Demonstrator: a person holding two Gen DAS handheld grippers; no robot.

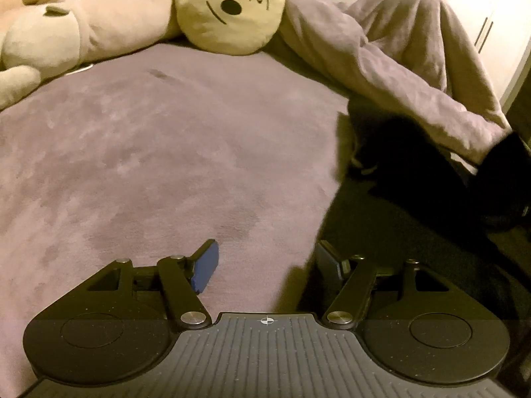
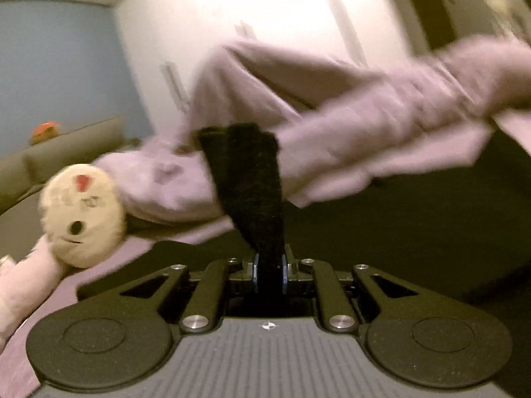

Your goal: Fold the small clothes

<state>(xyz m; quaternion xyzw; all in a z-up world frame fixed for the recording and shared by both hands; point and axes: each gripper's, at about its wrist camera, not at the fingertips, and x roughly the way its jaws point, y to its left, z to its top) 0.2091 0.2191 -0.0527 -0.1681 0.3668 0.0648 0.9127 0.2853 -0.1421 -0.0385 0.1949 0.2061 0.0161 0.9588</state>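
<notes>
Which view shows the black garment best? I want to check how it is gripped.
The right wrist view: the black garment rises as a narrow strip from between the shut pads of the right gripper, though blurred. The left wrist view shows only a dark, shapeless mass beside the rumpled blanket, grip unseen.

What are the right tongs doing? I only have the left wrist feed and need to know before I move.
Observer: The right tongs are shut on a black garment, which stretches away from them.
Operator: Is that the dark shape at my right edge?
Observer: Probably, but your view is too dark there to tell. In the right wrist view the cloth is a narrow black strip with a ribbed look.
Operator: What lies behind it?
Observer: A rumpled lilac blanket, with a round cream cushion to its left. That picture is blurred.
Operator: And my tongs?
Observer: The left tongs are open over the purple bed cover, holding nothing.
</notes>
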